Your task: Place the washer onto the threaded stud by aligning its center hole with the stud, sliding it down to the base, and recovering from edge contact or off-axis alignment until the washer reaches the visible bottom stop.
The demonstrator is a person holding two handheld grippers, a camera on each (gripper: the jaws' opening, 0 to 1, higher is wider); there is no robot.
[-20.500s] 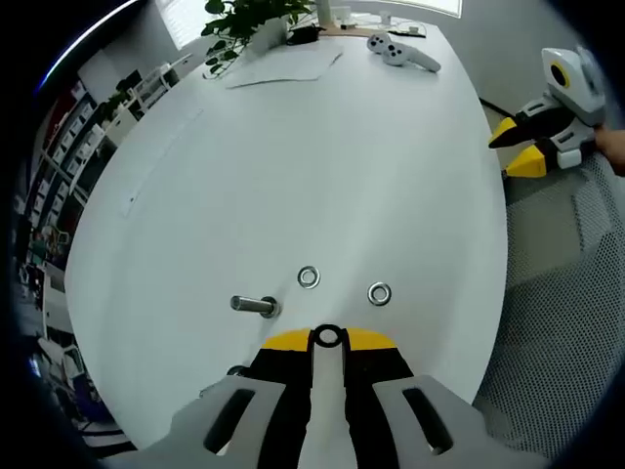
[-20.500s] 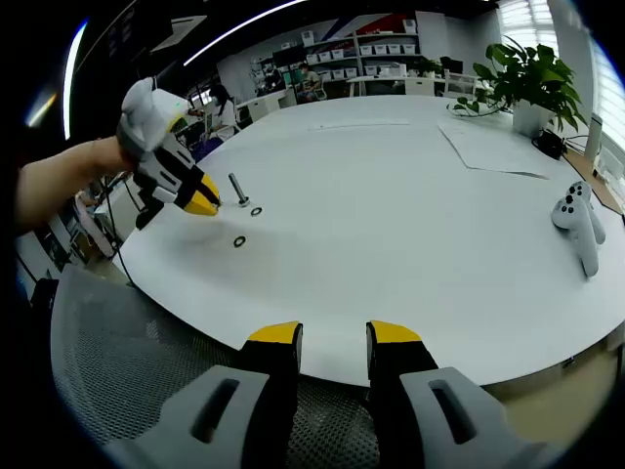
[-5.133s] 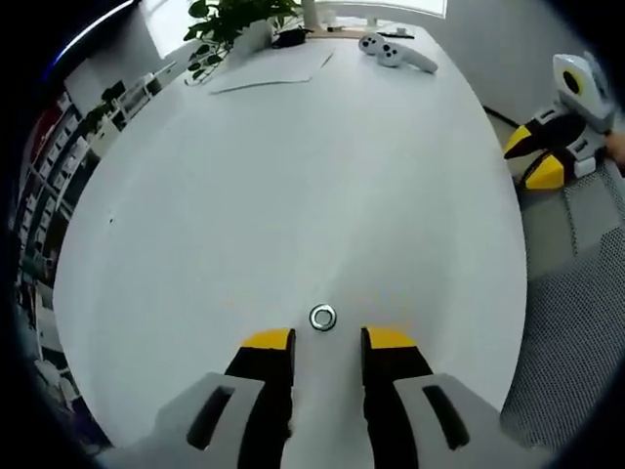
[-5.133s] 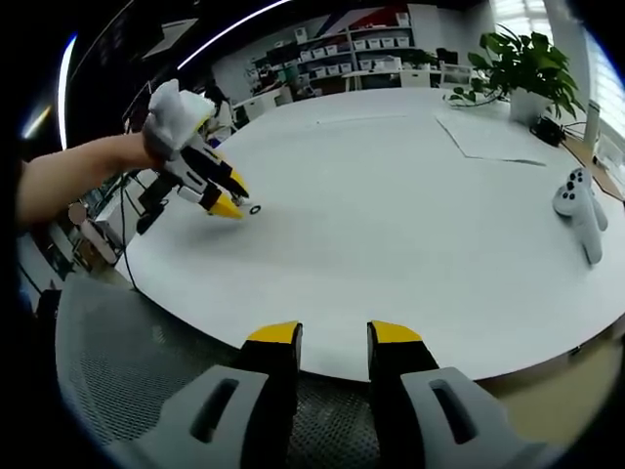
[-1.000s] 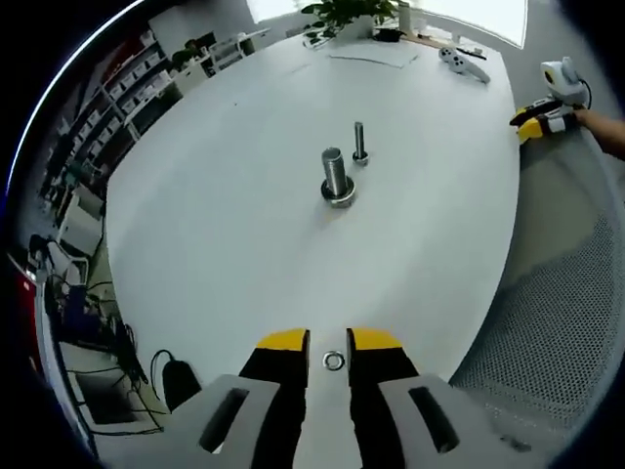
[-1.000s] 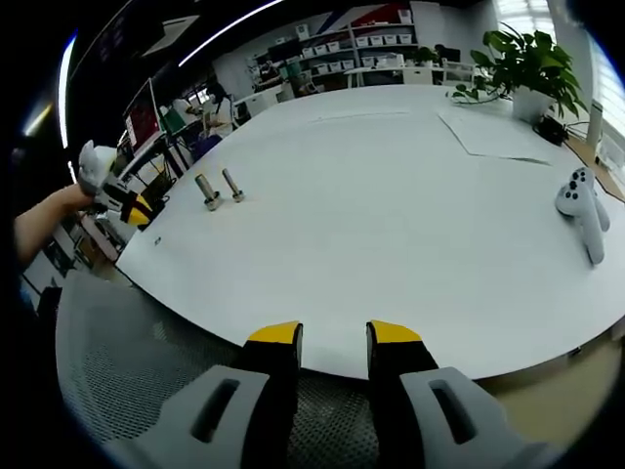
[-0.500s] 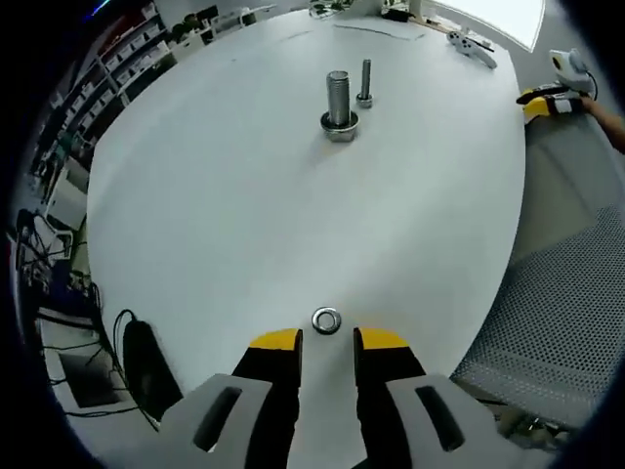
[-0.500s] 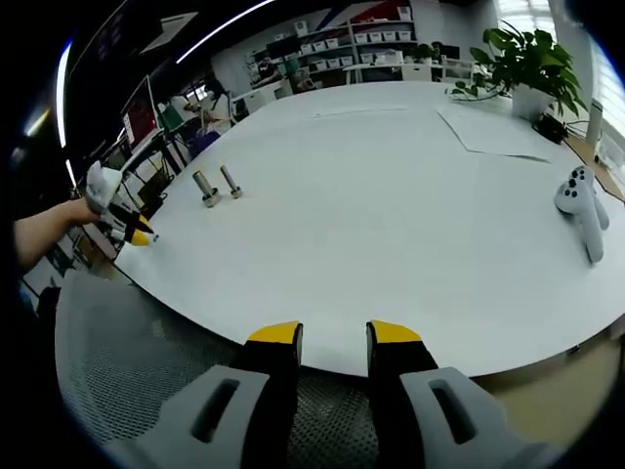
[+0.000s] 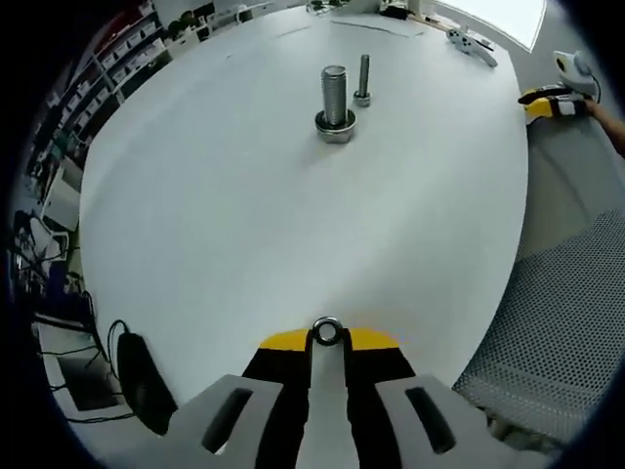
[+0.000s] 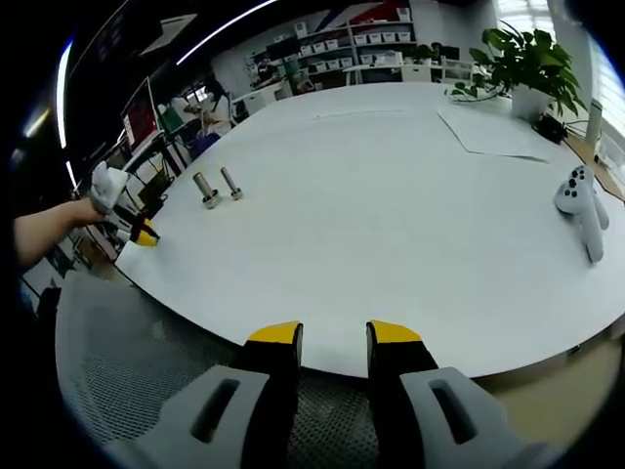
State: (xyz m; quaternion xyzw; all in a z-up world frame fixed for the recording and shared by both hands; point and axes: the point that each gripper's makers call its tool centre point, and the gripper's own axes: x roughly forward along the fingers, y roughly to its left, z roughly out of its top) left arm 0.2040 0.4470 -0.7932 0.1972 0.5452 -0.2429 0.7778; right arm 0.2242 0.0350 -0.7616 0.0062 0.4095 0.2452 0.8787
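Left gripper [image 9: 327, 339] pinches the steel washer [image 9: 327, 332] by its rim near the table's [image 9: 244, 215] edge — light, stiff, likely slippery — well apart from the threaded stud [image 9: 335, 92]; right gripper [image 10: 332, 337] hangs narrowly parted, empty.

Bare white round table [image 9: 293, 215] lies open from the near rim toward 12 o'clock. Obstacles there: thick upright threaded steel stud [image 9: 335, 93], thinner steel bolt [image 9: 363, 78] just beside it at 1 o'clock.
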